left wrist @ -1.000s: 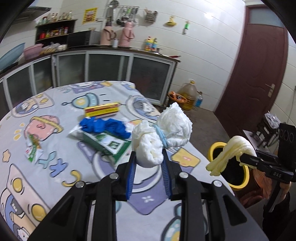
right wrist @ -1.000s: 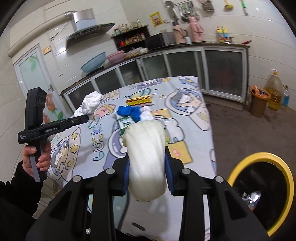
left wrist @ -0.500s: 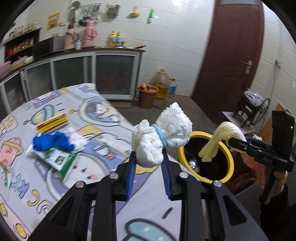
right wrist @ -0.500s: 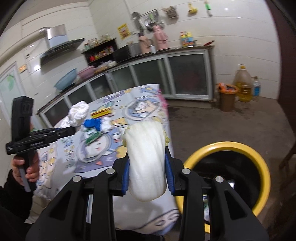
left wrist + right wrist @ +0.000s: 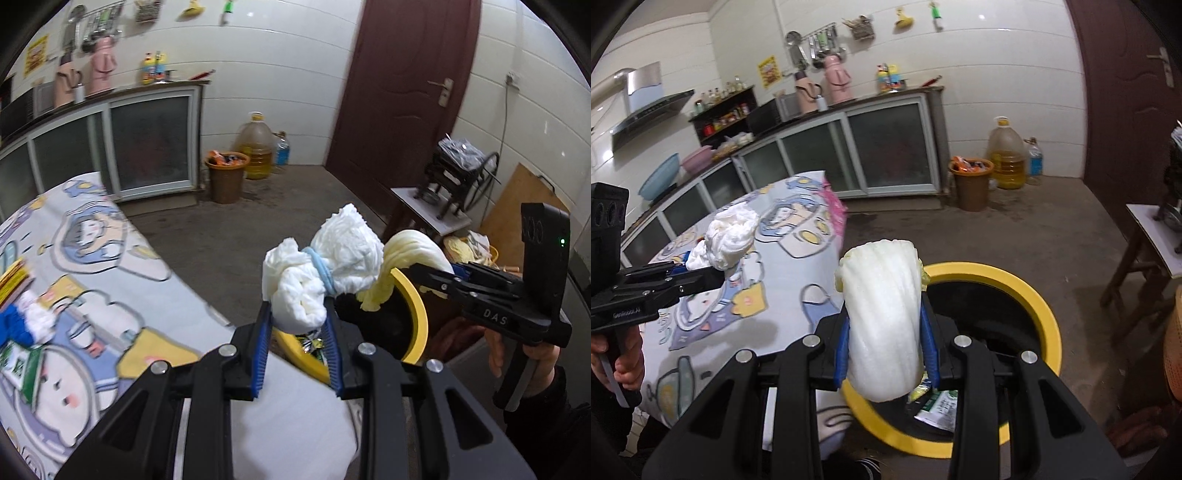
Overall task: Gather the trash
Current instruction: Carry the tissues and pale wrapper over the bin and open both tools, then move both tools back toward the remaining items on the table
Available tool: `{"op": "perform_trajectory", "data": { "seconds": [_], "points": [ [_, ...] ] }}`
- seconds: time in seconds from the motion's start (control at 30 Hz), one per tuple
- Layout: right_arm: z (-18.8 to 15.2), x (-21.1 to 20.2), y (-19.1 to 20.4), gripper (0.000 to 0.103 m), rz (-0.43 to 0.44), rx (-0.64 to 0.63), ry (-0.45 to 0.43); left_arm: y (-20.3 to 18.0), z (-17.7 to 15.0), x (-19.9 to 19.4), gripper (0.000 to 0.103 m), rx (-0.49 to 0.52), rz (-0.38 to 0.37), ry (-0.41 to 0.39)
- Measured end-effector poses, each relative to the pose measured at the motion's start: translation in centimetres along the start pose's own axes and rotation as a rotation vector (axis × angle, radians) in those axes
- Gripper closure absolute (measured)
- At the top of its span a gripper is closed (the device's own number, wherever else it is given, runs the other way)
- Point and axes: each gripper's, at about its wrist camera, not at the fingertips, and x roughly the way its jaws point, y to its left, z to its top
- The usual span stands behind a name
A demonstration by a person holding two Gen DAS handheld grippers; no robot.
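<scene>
Your right gripper (image 5: 886, 343) is clamped on the cabbage leaf (image 5: 882, 317), already above the yellow-rimmed bin (image 5: 1027, 291). Your left gripper (image 5: 297, 343) grips the tied white wad (image 5: 317, 273), nearing the bin's table-side rim; right is nearer.

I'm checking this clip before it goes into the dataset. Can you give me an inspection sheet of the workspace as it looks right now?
Surface: table under a cartoon-print cloth, beside the bin.
Job's things: white wad tied with a blue band; pale cabbage piece; yellow-rimmed bin on the floor, wrappers already inside.
Clutter: blue glove, green packet and a yellow-red pack lie on the table.
Tools: left tool shut on the white wad; right tool shut on the cabbage piece, above the bin.
Cables: nothing seen near the tools.
Surroundings: brown bin, oil jug, door, counter cabinets.
</scene>
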Motion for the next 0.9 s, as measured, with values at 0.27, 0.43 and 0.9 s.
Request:
{"op": "perform_trajectory", "data": {
  "seconds": [0.27, 0.43, 0.9],
  "points": [
    [-1.4, 1.6, -2.8, 0.071, -0.065, 0.039, 0.047, -2.2, 0.4, 5.1, 0.078, 0.025, -0.034, 0.053],
    [-2.3, 2.4, -3.9, 0.071, -0.084, 0.065, 0.078, -2.9, 0.3, 7.4, 0.078, 0.032, -0.050, 0.082],
    [-2.8, 3.3, -7.0, 0.054, -0.147, 0.177, 0.113, -4.5, 1.0, 10.3, 0.061, 0.013, -0.104, 0.095]
  ]
}}
